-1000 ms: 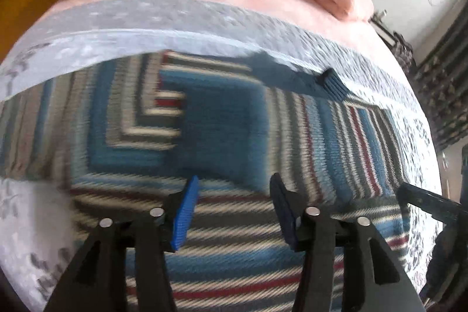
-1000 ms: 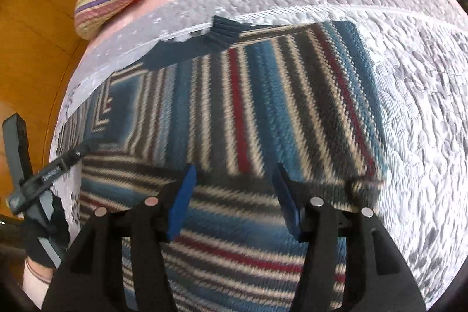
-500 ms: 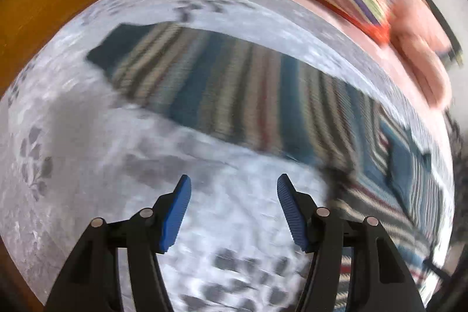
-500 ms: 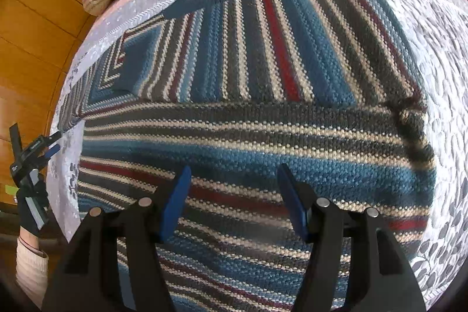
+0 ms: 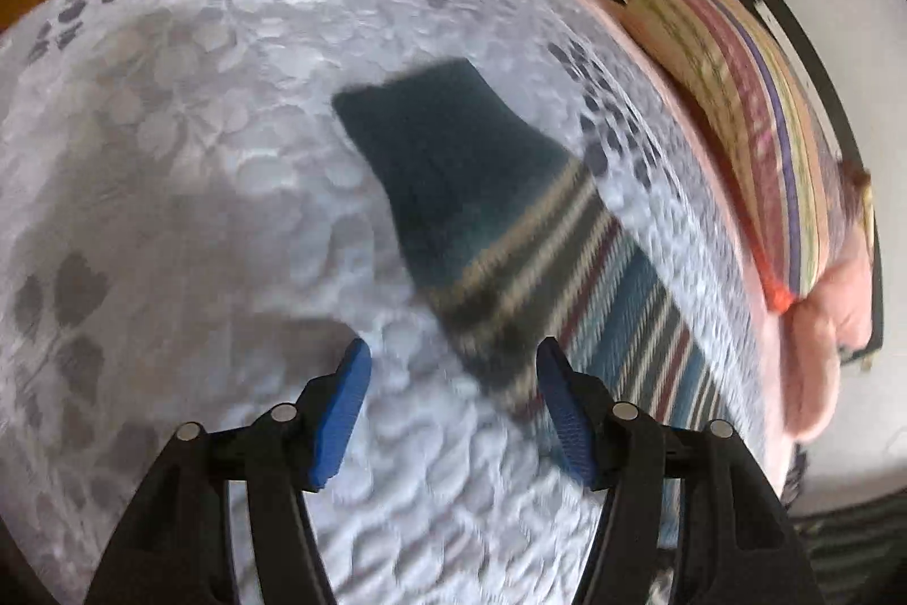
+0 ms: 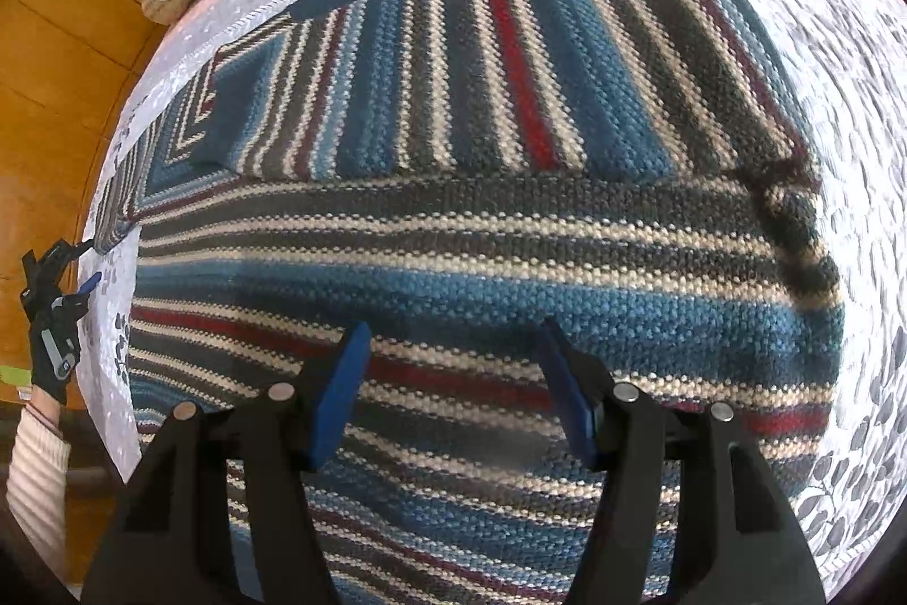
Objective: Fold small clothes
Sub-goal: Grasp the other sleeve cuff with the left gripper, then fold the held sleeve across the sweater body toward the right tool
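On the bed's grey quilt (image 6: 867, 106) the striped sweater (image 6: 482, 219) lies spread flat, one sleeve folded across its body. I note my right tool (image 6: 453, 378) above its lower stripes, blue pads wide apart, empty. My left tool (image 5: 453, 401) likewise gapes, empty, near the outstretched sleeve (image 5: 482, 208).

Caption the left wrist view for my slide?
Open left gripper above the sweater's dark-cuffed striped sleeve on the grey quilt.
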`<state>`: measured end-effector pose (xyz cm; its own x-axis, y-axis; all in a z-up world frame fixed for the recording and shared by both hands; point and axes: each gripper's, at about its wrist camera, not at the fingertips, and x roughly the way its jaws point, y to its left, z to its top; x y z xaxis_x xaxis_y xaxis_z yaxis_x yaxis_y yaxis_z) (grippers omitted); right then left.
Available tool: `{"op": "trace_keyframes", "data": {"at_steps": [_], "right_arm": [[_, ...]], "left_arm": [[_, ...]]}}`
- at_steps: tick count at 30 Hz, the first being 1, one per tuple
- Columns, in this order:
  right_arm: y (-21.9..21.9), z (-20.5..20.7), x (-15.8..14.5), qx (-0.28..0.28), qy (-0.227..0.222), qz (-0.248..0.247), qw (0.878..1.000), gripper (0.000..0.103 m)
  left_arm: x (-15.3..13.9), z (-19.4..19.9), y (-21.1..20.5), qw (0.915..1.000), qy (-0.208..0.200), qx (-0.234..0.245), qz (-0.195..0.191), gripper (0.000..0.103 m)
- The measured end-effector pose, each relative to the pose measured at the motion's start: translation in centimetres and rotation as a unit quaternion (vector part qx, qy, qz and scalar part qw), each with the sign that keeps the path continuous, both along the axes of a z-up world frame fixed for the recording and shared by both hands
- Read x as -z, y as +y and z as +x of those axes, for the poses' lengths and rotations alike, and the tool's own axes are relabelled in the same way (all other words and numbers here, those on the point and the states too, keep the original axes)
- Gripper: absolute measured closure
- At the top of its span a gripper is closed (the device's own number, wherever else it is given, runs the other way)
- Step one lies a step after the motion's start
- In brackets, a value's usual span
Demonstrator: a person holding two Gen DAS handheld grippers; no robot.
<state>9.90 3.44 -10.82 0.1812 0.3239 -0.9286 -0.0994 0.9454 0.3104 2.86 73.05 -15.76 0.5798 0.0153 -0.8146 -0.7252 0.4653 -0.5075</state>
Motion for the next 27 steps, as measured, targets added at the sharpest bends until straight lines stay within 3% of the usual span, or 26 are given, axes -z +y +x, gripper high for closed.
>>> {"op": "trace_keyframes", "data": {"at_steps": [5, 8, 10, 13, 20, 27], "right_arm": [[0.0, 0.0, 0.3, -0.005, 0.003, -0.014, 1.0, 0.042], [0.2, 0.1, 0.3, -0.005, 0.004, -0.018, 1.0, 0.042], [0.4, 0.2, 0.3, -0.007, 0.004, -0.021, 1.0, 0.042], [0.4, 0.2, 0.3, -0.009, 0.003, -0.024, 1.0, 0.042], [0.4, 0.0, 0.2, -0.008, 0.001, -0.021, 1.0, 0.042], [0.1, -0.5, -0.4, -0.006, -0.005, -0.01, 1.0, 0.042]], "left_arm": [[0.5, 1.6, 1.8, 0.9999, 0.0, -0.013, 0.005, 0.043], [0.6, 2.2, 2.5, 0.9998, 0.004, -0.016, 0.011, 0.059], [0.6, 2.9, 2.9, 0.9997, 0.012, -0.015, 0.017, 0.079], [0.2, 3.2, 3.1, 0.9996, 0.011, -0.015, 0.023, 0.09], [-2.9, 2.5, 1.8, 0.9983, -0.034, -0.001, 0.047, 0.093], [-8.2, 3.5, -3.2, 0.9899, -0.08, 0.068, 0.095, 0.093]]}}
